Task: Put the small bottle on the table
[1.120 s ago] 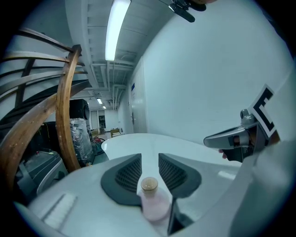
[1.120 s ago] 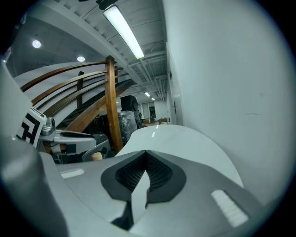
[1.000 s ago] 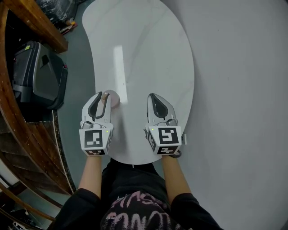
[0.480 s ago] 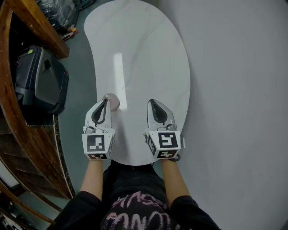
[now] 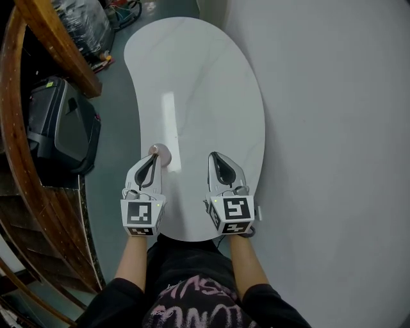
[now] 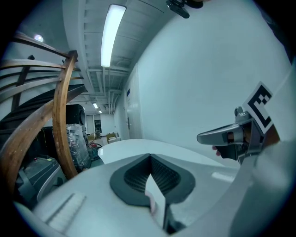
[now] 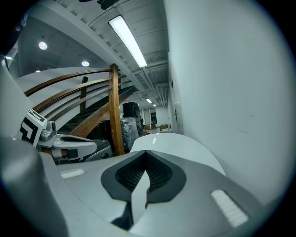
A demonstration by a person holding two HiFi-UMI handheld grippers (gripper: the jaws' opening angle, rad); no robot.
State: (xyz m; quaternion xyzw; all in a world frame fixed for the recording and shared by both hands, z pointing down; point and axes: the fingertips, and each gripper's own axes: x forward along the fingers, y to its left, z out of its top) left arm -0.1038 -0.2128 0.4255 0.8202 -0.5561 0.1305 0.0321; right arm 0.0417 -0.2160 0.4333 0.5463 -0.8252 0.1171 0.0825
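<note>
A small pinkish bottle (image 5: 162, 152) stands on the white kidney-shaped table (image 5: 198, 83), near its left edge. My left gripper (image 5: 152, 159) lies low over the table with its tip right against the bottle's left side, partly covering it. Its jaws are closed together like the right one's. In the left gripper view the jaws (image 6: 150, 156) meet, and a thin white and pink sliver shows in the slit below them. My right gripper (image 5: 214, 156) rests a hand's width to the right, shut and holding nothing (image 7: 145, 152).
A black case (image 5: 61, 128) sits on the floor left of the table, under a curved wooden railing (image 5: 61, 48). Wrapped goods (image 5: 83, 19) lie beyond it. A plain wall (image 5: 333, 128) runs close along the table's right side.
The head view has pulled back and shows more of the table. The left gripper's tip has drawn a little closer to the bottle. The right gripper has kept its place.
</note>
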